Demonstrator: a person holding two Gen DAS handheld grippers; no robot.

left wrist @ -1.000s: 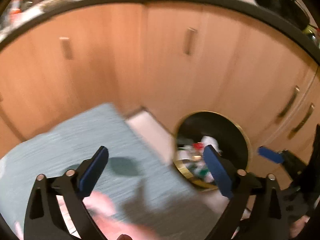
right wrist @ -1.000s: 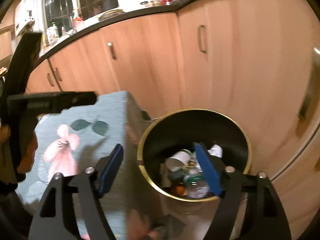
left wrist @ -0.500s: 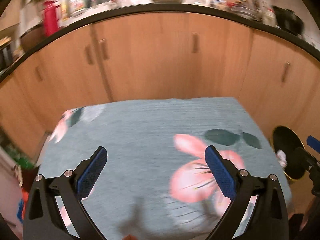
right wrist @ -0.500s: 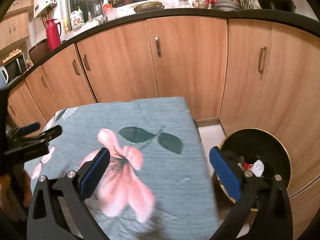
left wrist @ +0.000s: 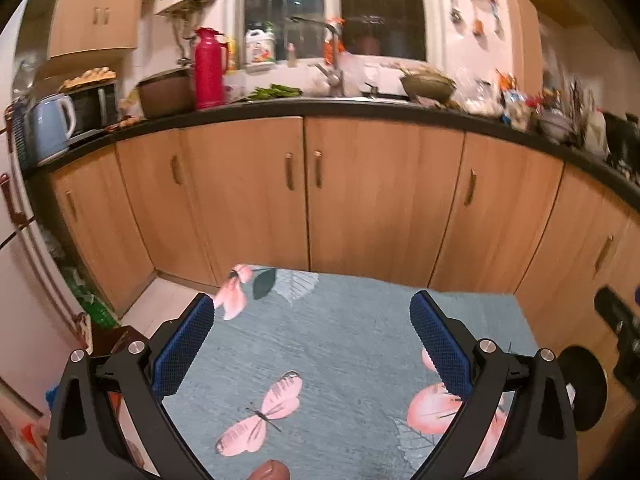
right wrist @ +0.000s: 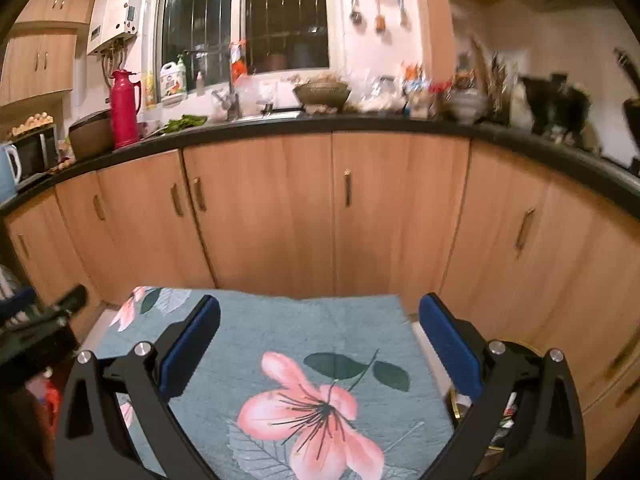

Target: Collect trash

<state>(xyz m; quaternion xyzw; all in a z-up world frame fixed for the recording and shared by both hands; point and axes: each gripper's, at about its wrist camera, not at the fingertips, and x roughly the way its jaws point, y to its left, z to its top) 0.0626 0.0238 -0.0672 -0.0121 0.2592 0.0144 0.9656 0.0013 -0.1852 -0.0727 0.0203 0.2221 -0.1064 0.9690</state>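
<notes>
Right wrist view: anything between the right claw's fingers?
Only bare floral tablecloth lies between the right claw fingers in the right wrist view; the left wrist view shows the same for the left claw.

One red thermos (left wrist: 208, 69), one blue kettle (left wrist: 52, 122), one flowered tablecloth (left wrist: 340, 344), two open-jawed grippers.

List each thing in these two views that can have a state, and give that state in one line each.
left gripper: open, holding nothing.
right gripper: open, holding nothing.
cabinet doors: all shut.
trash bin: uncovered, beside the table.
tablecloth: spread flat over the table.
red thermos: upright on the counter, capped.
</notes>
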